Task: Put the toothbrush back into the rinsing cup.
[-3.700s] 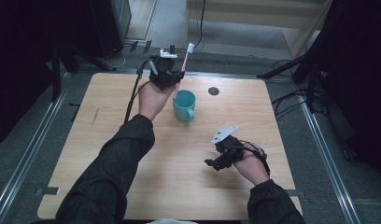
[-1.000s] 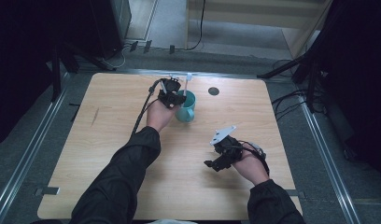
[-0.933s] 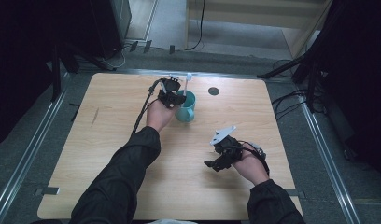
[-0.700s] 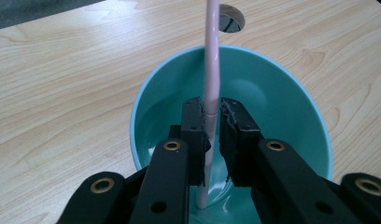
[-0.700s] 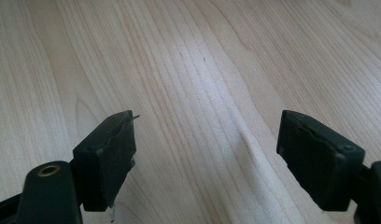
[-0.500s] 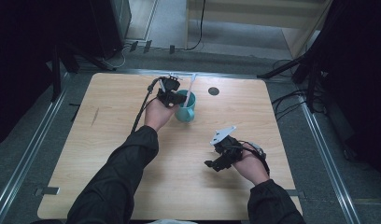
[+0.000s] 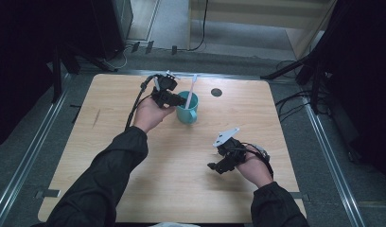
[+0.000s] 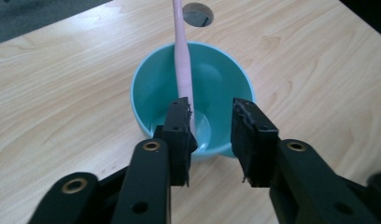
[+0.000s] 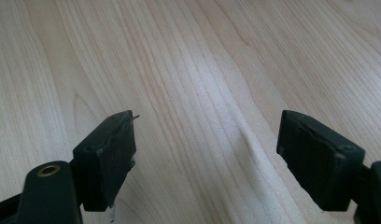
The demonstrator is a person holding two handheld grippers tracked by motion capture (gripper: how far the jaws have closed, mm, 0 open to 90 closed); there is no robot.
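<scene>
My left gripper [image 8: 209,135] has just been opening its jaws, releasing the pale pink plastic toothbrush [image 8: 183,60], which now stands leaning in the teal ceramic mug [image 7: 188,107] far-centre on the wooden table [image 7: 134,189], while my right gripper [image 9: 205,154] waits open nearby.

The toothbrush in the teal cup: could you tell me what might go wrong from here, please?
The toothbrush leans on the cup rim beside the left gripper, whose jaws have just been opening; withdrawing could snag it and flip it out. A knock from the jaws might also tip the cup on the table.
</scene>
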